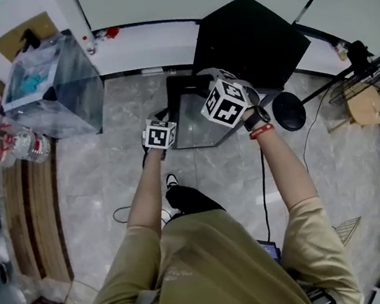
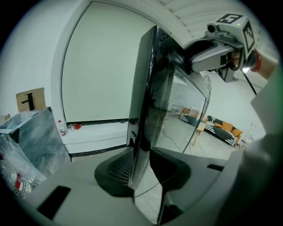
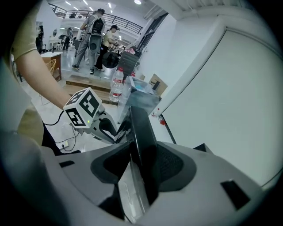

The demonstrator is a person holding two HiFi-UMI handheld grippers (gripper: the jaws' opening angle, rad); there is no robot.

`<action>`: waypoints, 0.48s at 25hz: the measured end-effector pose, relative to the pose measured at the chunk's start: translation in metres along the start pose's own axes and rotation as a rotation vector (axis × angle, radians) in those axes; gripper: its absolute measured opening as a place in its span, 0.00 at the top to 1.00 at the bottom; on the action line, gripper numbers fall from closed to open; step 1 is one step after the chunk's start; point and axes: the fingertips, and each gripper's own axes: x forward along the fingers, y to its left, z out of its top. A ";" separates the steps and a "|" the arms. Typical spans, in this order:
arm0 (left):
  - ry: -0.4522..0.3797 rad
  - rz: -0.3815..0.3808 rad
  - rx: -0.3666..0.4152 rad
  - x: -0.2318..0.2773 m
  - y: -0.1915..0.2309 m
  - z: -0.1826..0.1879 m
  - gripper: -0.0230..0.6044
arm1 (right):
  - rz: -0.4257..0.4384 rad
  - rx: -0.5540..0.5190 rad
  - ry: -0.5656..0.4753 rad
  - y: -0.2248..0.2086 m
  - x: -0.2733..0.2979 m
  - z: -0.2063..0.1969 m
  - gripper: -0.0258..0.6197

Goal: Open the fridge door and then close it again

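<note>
Left gripper (image 2: 142,173) and right gripper (image 3: 142,167) tight on fridge door (image 2: 147,92) edge.

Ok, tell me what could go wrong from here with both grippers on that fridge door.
1. The left gripper and right gripper both pinch the thin edge of the glass fridge door. Uneven pulls may twist it, or a pad may slip off.
2. A black cable lies on the floor by the person's feet, and stepping with the door's swing could snag it.
</note>
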 end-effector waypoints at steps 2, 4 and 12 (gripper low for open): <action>-0.009 0.004 -0.012 -0.007 -0.005 -0.003 0.77 | 0.003 -0.007 -0.006 0.006 -0.004 0.001 0.66; -0.013 0.011 -0.017 -0.010 -0.009 -0.009 0.77 | 0.003 -0.017 -0.014 0.011 -0.008 0.001 0.66; -0.004 0.034 -0.041 -0.029 -0.027 -0.023 0.77 | 0.027 -0.067 -0.019 0.030 -0.019 0.000 0.65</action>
